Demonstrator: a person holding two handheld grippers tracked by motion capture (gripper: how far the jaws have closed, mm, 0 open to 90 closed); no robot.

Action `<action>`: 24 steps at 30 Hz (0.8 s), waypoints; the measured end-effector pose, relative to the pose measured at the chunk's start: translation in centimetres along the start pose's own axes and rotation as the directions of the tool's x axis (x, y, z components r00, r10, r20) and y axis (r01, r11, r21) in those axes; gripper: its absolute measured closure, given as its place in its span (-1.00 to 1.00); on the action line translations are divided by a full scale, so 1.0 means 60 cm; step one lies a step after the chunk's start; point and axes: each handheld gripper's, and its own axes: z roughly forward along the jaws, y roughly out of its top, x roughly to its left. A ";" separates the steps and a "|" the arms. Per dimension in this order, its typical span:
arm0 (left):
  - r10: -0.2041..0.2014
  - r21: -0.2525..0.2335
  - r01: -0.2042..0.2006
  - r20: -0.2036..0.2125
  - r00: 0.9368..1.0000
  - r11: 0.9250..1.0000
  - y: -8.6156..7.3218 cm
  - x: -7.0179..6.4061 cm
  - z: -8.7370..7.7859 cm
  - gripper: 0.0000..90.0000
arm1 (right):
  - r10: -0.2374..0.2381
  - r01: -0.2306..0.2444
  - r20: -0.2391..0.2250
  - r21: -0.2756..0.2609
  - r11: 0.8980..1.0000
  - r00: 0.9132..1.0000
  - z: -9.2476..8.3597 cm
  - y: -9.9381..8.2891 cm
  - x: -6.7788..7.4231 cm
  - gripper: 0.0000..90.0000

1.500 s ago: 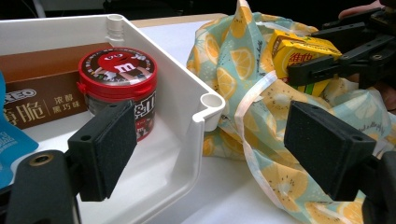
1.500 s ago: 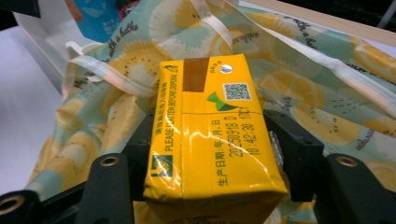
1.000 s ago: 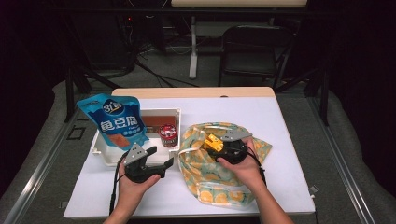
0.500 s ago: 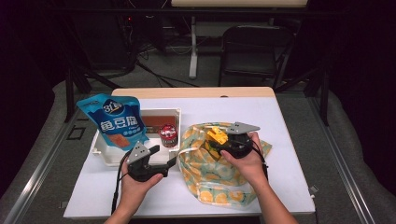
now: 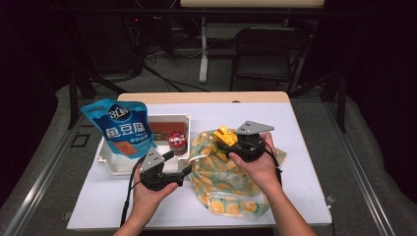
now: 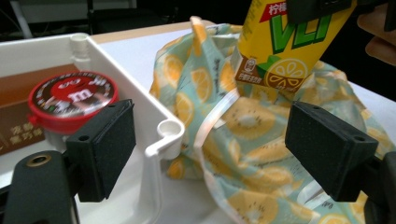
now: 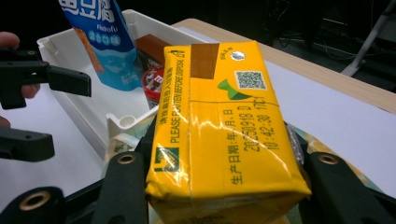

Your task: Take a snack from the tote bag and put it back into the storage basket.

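Observation:
My right gripper [image 5: 230,142] is shut on a yellow lemon-tea carton [image 7: 219,126], held above the fruit-print zip bag [image 5: 223,179]. The carton [image 5: 224,135] hangs over the bag's top end, and from the left gripper view it [image 6: 289,42] shows at the upper right. My left gripper [image 5: 186,168] stands open at the bag's left edge; its pads [image 6: 105,144] have the white bin's corner [image 6: 168,133] and the bag's zip edge [image 6: 217,123] between them, touching neither. A red-lidded candy tub [image 6: 72,95] sits in the bin.
The white bin [image 5: 115,164] at the table's left holds a blue snack pouch [image 5: 123,129] standing upright, a brown box [image 5: 164,129] and the candy tub [image 5: 177,139]. A black chair [image 5: 268,54] stands beyond the table's far edge.
My right gripper has risen with the yellow carton, lifting it clear above the bag. The left gripper has stayed at the bag's left edge.

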 end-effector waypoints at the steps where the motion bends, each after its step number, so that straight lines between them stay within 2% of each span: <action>1: 0.000 -0.009 0.000 0.002 1.000 1.000 0.003 -0.002 0.001 -0.64 | -0.003 0.003 -0.002 -0.001 1.000 1.000 -0.002 0.002 0.000 0.14; 9: 0.009 -0.033 -0.008 0.021 1.000 0.999 0.020 -0.016 0.006 -0.64 | 0.002 -0.002 -0.002 -0.021 1.000 1.000 -0.019 0.025 0.008 0.14; 16: 0.022 -0.041 -0.020 0.033 0.999 0.999 0.028 -0.029 0.016 -0.64 | 0.003 -0.005 -0.032 -0.034 0.999 0.999 -0.023 0.038 0.022 0.14; 24: 0.064 -0.046 -0.062 0.044 0.997 0.997 0.036 -0.052 0.027 -0.66 | -0.005 0.003 -0.056 -0.034 0.999 0.998 -0.021 0.052 0.047 0.14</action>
